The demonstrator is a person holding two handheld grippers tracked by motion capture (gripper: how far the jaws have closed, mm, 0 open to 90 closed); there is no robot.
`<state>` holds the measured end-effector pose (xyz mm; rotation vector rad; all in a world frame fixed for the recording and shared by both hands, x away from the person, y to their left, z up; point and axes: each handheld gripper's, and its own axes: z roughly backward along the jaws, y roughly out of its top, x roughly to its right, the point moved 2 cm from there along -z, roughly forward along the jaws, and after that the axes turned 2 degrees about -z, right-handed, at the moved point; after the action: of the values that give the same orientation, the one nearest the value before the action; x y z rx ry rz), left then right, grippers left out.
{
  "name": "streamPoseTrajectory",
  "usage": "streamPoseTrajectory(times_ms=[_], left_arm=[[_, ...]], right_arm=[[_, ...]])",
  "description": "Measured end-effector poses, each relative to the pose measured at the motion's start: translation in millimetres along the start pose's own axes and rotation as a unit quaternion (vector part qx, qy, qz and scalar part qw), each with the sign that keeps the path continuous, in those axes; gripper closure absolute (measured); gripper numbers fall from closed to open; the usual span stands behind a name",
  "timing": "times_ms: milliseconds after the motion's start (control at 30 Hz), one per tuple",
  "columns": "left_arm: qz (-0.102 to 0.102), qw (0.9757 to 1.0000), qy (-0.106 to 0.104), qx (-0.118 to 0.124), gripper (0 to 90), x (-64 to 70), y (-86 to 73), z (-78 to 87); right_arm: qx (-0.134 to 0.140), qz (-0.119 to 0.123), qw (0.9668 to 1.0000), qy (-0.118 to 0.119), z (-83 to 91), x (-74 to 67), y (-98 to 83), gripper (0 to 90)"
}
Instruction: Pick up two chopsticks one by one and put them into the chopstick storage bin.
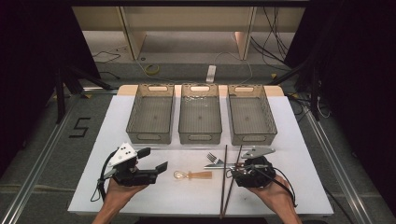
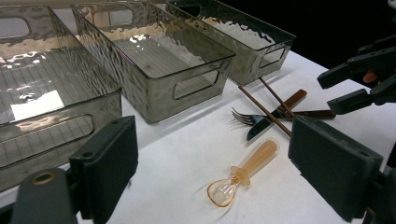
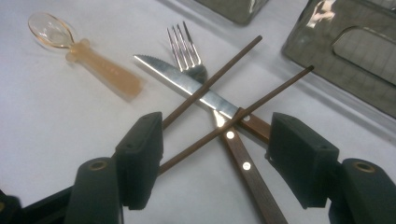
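Sorting has not really begun, by the look of it: all three bins (image 1: 151, 119) at the far side of the worktop (image 1: 116, 186) look bare, and every piece of cutlery lies loose on the near half. From the worktop's middle, the amber spoon (image 1: 192, 175) sits just toward six o'clock, with the fork (image 3: 187, 51), knife (image 3: 187, 86) and two chopsticks (image 3: 210, 81) heaped in a crossed pile at about four o'clock.

Over that pile hangs the right tool (image 3: 215, 144), jaws apart with the crossing sticks and the knife's wooden handle between them; nothing is pinched yet, so I judge a first pick is under way. At eight o'clock the left tool (image 2: 212, 163) waits with jaws wide apart and nothing held, aimed toward the spoon.

From above, the right hand (image 1: 271, 186) covers part of the pile. Which piece the right tool means to take I cannot tell. The fork's handle runs under the knife and sticks, hard to trace.
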<state>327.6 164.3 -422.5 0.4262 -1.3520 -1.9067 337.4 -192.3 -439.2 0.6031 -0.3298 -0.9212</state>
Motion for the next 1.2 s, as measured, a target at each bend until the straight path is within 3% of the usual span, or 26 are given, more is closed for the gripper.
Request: streamPoseTrajectory(times_ms=[267,600,833,1200], left_arm=[[-0.006,1.0000,-0.001,-0.003,15.2,1.1,-0.4,-0.6],[-0.008,1.0000,-0.002,-0.004,15.2,1.3,-0.4,-0.8],[-0.006,1.0000,-0.004,-0.003,15.2,1.5,-0.4,-1.2],[-0.008,0.9999,-0.004,-0.007,15.2,1.8,-0.5,-1.9]], right_arm=[[-0.052,0.003,0.9986,0.010,-12.4,-1.8,1.8,41.2],[-0.088,-0.012,0.9955,0.031,-31.9,-5.6,1.1,45.4],[-0.116,-0.004,0.9929,0.024,-42.5,-9.6,0.1,46.6],[-0.129,-0.007,0.9913,0.025,-47.2,-9.1,-2.1,48.8]])
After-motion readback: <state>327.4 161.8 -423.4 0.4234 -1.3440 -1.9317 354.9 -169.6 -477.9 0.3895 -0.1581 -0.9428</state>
